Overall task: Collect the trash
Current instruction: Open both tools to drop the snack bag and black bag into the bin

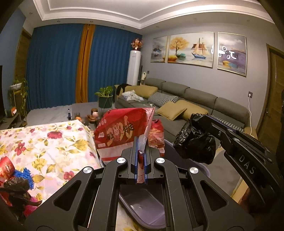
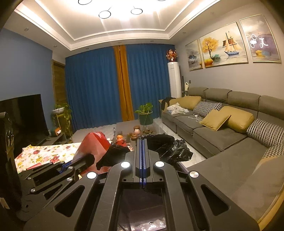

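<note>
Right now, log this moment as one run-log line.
left tool: shut on red snack bag | right tool: shut on black plastic bag | both above grey bin | bags not yet dropped

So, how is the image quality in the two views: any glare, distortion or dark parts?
Left wrist view: strong fisheye bending at the edges, glare on the right painting, dim light, yet the red snack bag in the left tool reads clearly. Right wrist view: ceiling lights blown out white, the black plastic bag held by the right tool loses detail.
</note>
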`<action>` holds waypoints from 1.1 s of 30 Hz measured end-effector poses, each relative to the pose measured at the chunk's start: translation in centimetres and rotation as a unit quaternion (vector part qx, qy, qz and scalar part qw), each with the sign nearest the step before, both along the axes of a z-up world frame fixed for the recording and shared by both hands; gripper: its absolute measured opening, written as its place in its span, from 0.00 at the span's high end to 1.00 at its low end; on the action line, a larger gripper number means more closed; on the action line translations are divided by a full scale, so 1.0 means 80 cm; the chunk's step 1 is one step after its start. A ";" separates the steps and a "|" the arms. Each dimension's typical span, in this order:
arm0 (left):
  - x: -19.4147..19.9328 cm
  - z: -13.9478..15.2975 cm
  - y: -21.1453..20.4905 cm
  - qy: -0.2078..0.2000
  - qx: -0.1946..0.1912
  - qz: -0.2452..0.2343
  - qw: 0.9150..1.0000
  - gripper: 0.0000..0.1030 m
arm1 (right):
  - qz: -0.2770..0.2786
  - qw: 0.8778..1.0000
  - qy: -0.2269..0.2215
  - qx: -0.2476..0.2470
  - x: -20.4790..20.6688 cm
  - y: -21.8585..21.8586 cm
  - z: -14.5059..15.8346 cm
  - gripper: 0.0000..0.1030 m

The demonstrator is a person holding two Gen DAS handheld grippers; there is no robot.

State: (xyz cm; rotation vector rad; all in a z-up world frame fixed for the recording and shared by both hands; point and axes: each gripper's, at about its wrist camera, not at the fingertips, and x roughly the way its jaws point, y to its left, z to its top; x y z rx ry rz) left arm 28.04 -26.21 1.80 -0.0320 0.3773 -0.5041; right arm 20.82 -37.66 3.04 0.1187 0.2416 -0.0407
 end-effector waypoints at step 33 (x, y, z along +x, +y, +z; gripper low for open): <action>-0.063 -0.001 0.099 0.007 -0.008 0.092 0.996 0.15 | -0.039 0.999 -0.022 0.015 -0.058 0.007 0.013 0.29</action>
